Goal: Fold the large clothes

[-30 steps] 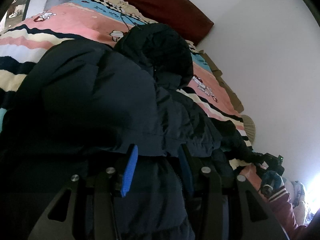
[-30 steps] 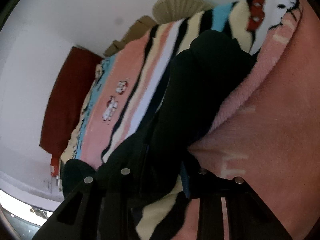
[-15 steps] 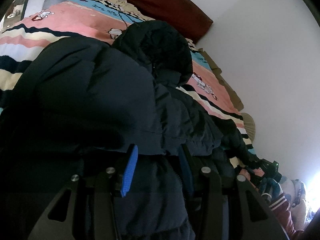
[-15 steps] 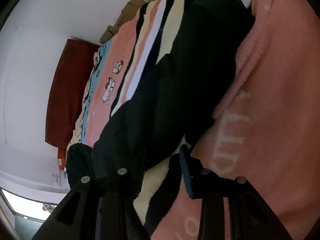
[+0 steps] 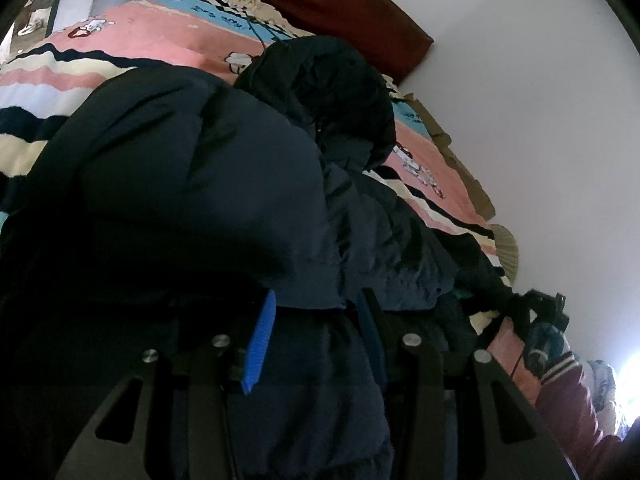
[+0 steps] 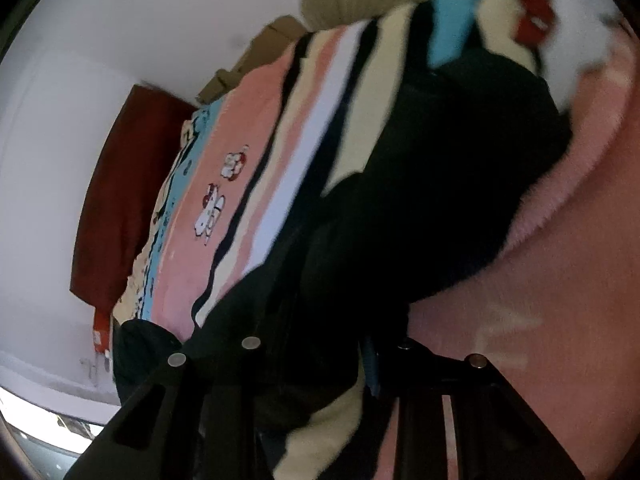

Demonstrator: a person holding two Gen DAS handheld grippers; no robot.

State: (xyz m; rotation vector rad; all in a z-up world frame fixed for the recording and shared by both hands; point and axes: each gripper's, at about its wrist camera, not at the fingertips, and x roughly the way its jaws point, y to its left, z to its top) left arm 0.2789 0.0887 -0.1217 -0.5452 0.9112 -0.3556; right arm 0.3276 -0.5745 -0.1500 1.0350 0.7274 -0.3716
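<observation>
Since a second ago my left gripper (image 5: 316,336) has not shifted: its view holds the same framing, while my right gripper (image 6: 320,364) has swung sideways across the bed, so the dark sleeve fabric that rose toward the top of its view half a second ago now slants from lower left to upper right again, and the picture is smeared with blur. The right jaws have just been closing a little after a brief widening, with dark cloth between them.

The navy-black quilted puffer jacket (image 5: 192,184) lies spread on the striped pink, cream and blue fleece blanket (image 5: 160,36) on the bed. My left gripper pinches a bulky fold of its hem between the blue pads (image 5: 260,340). My right gripper is clamped on a black part of the same jacket (image 6: 440,184); its left finger is buried in the cloth.

Only the left view shows the jacket's rounded hood (image 5: 328,92), the dark red headboard cushion (image 5: 328,4) from the front, and a maroon sleeve with white-striped cuff (image 5: 568,392) of the person at the far right. Only the right view shows the blanket's plush pink pile (image 6: 540,280) close up and its cartoon prints (image 6: 220,192).

The jacket is puffy, matte and creased; the blanket looks fuzzy and soft.
</observation>
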